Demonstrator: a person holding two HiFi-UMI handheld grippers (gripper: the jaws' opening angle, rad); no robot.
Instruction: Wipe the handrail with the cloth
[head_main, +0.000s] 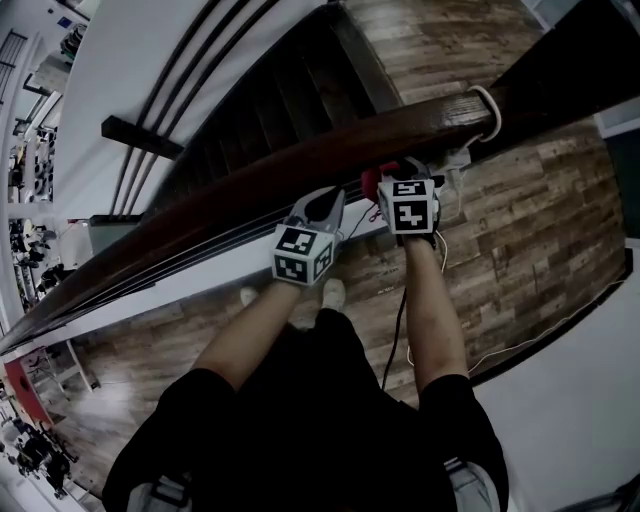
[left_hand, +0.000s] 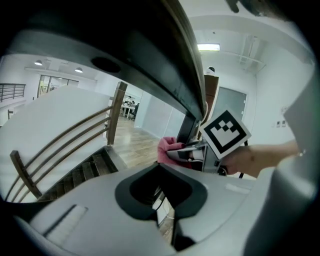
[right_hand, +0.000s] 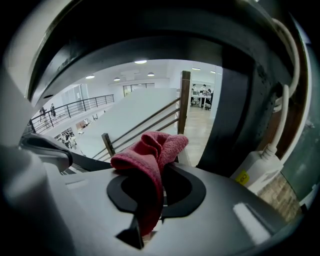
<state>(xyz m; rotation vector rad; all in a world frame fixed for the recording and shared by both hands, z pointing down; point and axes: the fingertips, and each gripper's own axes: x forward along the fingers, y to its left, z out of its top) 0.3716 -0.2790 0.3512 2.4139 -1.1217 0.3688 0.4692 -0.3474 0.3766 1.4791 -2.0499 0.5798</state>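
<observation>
The dark wooden handrail (head_main: 250, 180) runs on a slant from lower left to upper right, just ahead of both grippers. A red cloth (head_main: 371, 180) (right_hand: 150, 155) is bunched in my right gripper (head_main: 388, 186) (right_hand: 150, 226), which is shut on it close below the rail. I cannot tell whether the cloth touches the wood. My left gripper (head_main: 334, 202) (left_hand: 165, 216) sits a little to the left, shut with nothing in it, its tips near the rail's near side. From the left gripper view the cloth (left_hand: 167, 149) pokes out of the right gripper (left_hand: 192, 150).
A dark stairway (head_main: 260, 100) descends beyond the rail. A white cable loop (head_main: 488, 112) and a white plug box (right_hand: 255, 170) hang at the rail's right end. Wood floor (head_main: 520, 240) lies under my feet (head_main: 332, 293). Thin rails (right_hand: 150, 122) line the stair wall.
</observation>
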